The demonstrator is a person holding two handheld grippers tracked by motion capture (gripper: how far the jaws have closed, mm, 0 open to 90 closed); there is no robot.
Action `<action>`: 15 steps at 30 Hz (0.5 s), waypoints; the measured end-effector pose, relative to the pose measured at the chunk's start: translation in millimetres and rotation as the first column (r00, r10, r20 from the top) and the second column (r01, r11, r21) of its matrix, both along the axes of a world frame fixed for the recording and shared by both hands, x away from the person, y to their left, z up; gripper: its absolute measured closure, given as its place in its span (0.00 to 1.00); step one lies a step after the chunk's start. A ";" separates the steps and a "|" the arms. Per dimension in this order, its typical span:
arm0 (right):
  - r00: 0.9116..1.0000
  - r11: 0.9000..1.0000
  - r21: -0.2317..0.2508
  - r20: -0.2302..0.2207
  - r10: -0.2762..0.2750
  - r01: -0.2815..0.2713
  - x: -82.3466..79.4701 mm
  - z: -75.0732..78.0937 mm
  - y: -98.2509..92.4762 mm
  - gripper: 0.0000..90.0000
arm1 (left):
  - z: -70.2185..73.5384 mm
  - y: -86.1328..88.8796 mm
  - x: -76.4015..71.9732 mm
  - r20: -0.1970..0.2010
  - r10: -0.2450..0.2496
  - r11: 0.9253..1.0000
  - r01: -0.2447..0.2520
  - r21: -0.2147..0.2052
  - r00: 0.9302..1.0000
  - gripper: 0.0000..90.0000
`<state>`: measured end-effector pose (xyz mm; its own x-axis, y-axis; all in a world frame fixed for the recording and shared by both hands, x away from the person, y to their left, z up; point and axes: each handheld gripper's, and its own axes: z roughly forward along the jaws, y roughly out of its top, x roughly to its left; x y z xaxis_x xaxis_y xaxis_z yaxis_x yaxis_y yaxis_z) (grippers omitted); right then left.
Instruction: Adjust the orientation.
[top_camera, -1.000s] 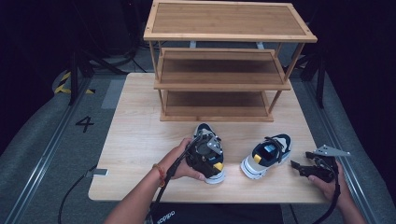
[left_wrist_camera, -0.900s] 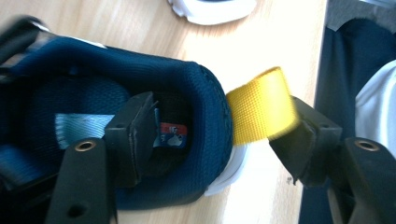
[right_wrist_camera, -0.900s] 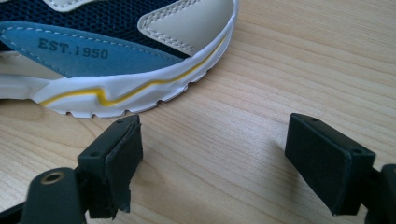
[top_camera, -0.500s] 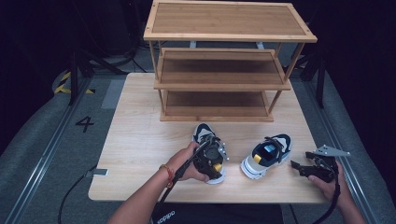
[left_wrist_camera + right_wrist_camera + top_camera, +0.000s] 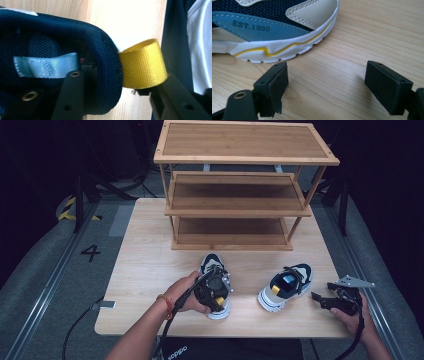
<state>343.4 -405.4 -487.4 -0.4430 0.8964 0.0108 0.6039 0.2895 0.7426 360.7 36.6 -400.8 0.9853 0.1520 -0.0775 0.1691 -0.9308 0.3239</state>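
Observation:
Two navy, white and cream sneakers lie on the wooden table (image 5: 150, 265). My left gripper (image 5: 216, 292) sits over the heel of the left shoe (image 5: 213, 263). In the left gripper view one jaw is inside the navy mesh heel collar (image 5: 107, 55) and the other is outside by the yellow pull loop (image 5: 142, 65). Its jaws (image 5: 112, 85) have just been closing on the heel, then eased a little, and they grip it. The right shoe (image 5: 285, 287) lies beside it. My right gripper (image 5: 316, 297) rests open just right of that shoe (image 5: 274, 32), jaws (image 5: 324, 75) low over bare wood.
A three-tier bamboo shoe rack (image 5: 240, 210) stands at the back of the table, its shelves bare. Dark floor with a painted number surrounds the table. The table's near edge lies just behind both hands.
The left gripper's jaws have come together around the left shoe's heel, and the hand has shifted slightly toward the near edge. The right gripper and right shoe have not moved.

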 end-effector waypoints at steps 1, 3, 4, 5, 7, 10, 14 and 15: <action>1.000 1.000 0.000 0.000 0.000 0.000 0.0 0.0 0.0 0.22 | -0.2 -0.1 0.4 -0.001 0.005 1.000 -0.005 -0.007 1.000 0.62; 1.000 1.000 0.000 0.000 0.000 0.000 0.0 0.0 0.0 0.22 | 0.5 -0.4 0.9 -0.015 0.003 1.000 -0.003 -0.011 1.000 0.63; 1.000 1.000 -0.001 0.000 0.001 -0.001 0.1 0.0 -0.1 0.22 | 0.6 -0.7 1.7 -0.013 0.001 1.000 -0.002 -0.012 1.000 0.64; 1.000 1.000 -0.003 0.001 0.001 -0.001 0.2 0.0 -0.1 0.22 | 1.3 -0.7 2.3 -0.016 -0.006 1.000 0.006 -0.014 1.000 0.67; 1.000 1.000 -0.003 0.000 0.000 0.000 0.2 0.0 0.0 0.22 | 2.9 -0.1 2.4 -0.023 -0.004 1.000 0.004 -0.012 1.000 0.73; 1.000 1.000 -0.002 0.001 -0.002 0.002 0.4 0.0 0.1 0.22 | 3.4 1.5 2.5 -0.025 -0.024 1.000 0.024 -0.010 0.999 0.76; 1.000 1.000 -0.001 0.001 -0.003 0.003 0.9 0.0 0.3 0.22 | 3.8 2.8 0.3 -0.017 -0.034 0.999 0.034 -0.003 0.999 0.77; 1.000 1.000 0.000 0.001 -0.004 0.004 0.9 0.0 0.3 0.22 | 3.4 3.3 -0.7 -0.011 -0.039 0.999 0.039 -0.007 0.999 0.77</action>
